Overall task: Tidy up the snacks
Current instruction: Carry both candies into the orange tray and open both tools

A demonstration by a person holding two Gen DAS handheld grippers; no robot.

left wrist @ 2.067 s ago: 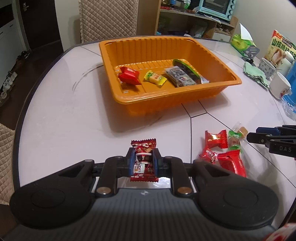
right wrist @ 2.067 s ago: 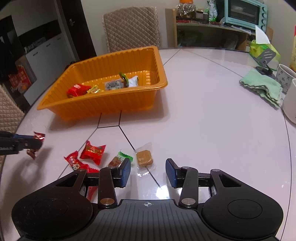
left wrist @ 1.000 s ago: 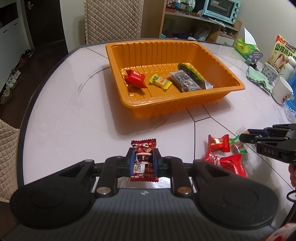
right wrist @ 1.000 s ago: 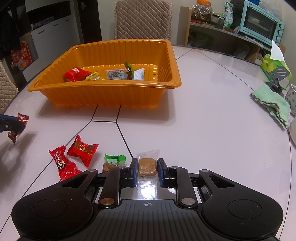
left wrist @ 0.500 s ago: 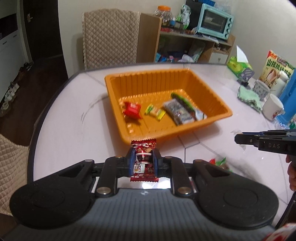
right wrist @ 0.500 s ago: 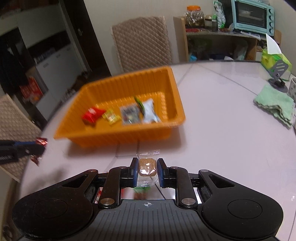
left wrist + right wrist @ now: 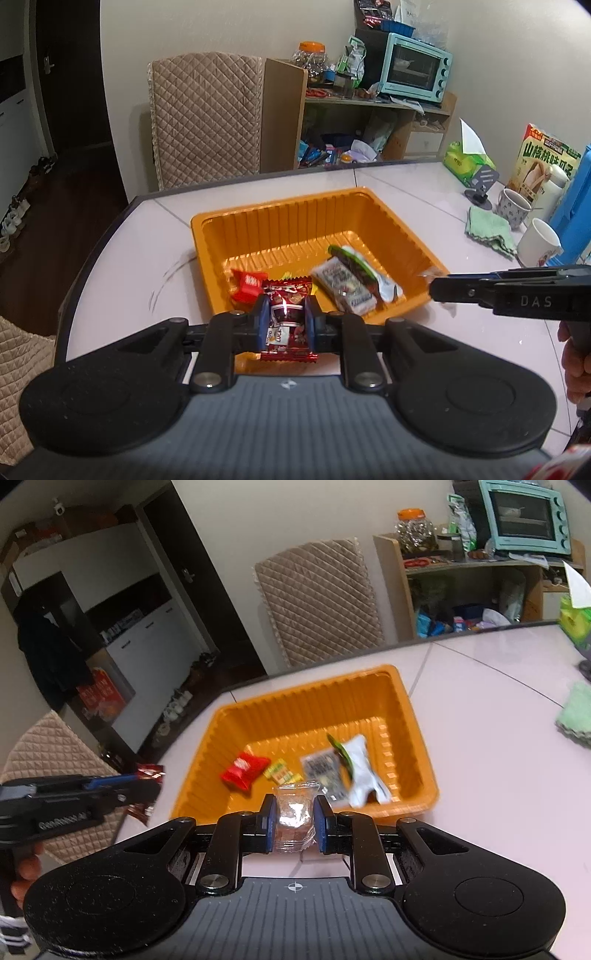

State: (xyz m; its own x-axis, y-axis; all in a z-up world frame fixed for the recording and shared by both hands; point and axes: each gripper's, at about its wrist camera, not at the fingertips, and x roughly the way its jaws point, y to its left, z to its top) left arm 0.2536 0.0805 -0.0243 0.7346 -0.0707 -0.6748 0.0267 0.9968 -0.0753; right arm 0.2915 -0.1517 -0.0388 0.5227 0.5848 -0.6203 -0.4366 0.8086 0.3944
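My left gripper (image 7: pixel 285 320) is shut on a dark red candy packet (image 7: pixel 287 317), held above the near rim of the orange tray (image 7: pixel 280 221). My right gripper (image 7: pixel 294 818) is shut on a brown cake in clear wrap (image 7: pixel 293 812), also raised over the near edge of the orange tray (image 7: pixel 317 701). Inside the tray lie a red candy (image 7: pixel 243 771), a small yellow-green sweet (image 7: pixel 281 770) and a grey and a white-green packet (image 7: pixel 360 766). Each gripper shows in the other's view: the right gripper (image 7: pixel 437 286) at the right, the left gripper (image 7: pixel 147 779) at the left with its red packet.
On the white table to the right sit a green cloth (image 7: pixel 489 230), two mugs (image 7: pixel 539 242), a tissue box (image 7: pixel 467 162) and a snack box (image 7: pixel 543 162). Quilted chairs (image 7: pixel 207 118) stand behind the table. A shelf with a teal oven (image 7: pixel 415 68) is at the back.
Both grippers have risen off the table with their snacks and come over the tray's near side. The loose candies on the table have dropped out of both views.
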